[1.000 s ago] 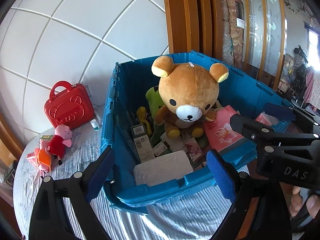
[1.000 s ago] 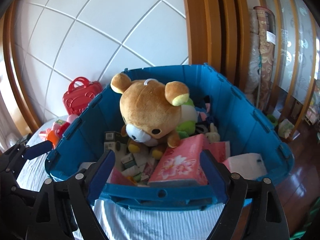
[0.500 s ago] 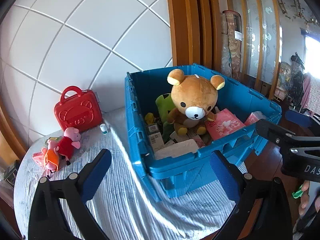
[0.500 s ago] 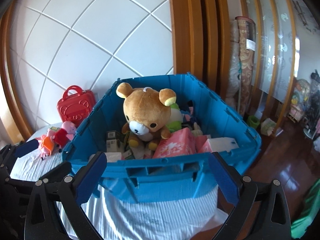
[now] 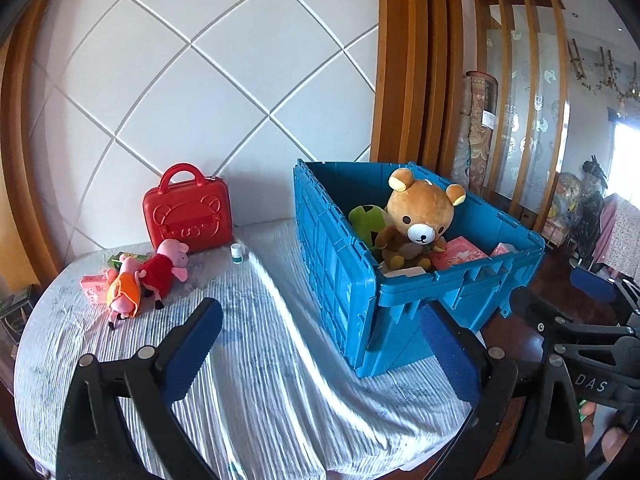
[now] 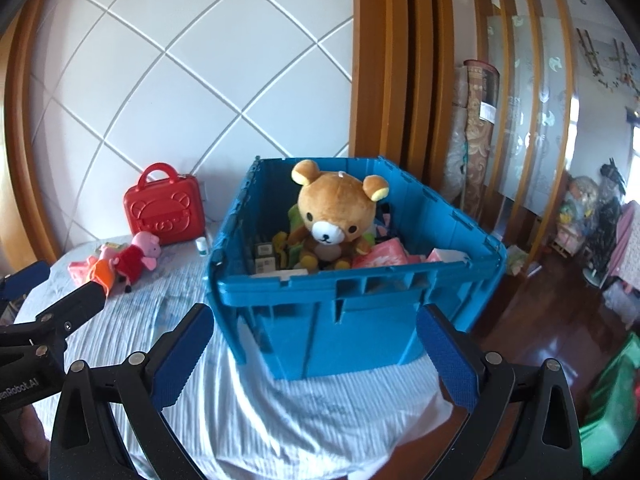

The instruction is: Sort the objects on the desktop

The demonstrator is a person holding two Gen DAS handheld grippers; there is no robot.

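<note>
Both tools empty, jaws spread wide. Left tool (image 5: 316,344) hangs over the near part of the worktop (image 5: 280,392), which has a pale striped cloth on it; nothing between its pads. Right tool (image 6: 316,344) sits just right of it, facing the near wall of the blue crate (image 6: 360,320), also nothing between the pads. Neither touches anything.

Crate stands on the right side of the worktop, near the edge, and is well filled: brown teddy bear (image 6: 332,216) sitting upright on top, a green soft toy (image 5: 366,220) behind it, pink tissue packs (image 6: 380,256), small boxes (image 6: 266,258) along the left inside wall. More stuff underneath, too cluttered to name.

Still out on the worktop, all far left:
- red toy case (image 5: 188,210), upright against the wall
- two pig plushes (image 5: 150,276), red dress and orange dress, lying touching each other
- a pink pack (image 5: 92,288) and a green box (image 5: 128,258) partly under the plushes
- small white bottle (image 5: 237,253) with a green label, standing between case and crate

Judgement: most of the sort looks done, bear and bulk of the items are in the crate. Left cluster remains, roughly six pieces. Left tool is the closer one to that cluster; plushes look like an easy soft grab, the case probably goes by its handle. Bottle is small and could tip.
</note>
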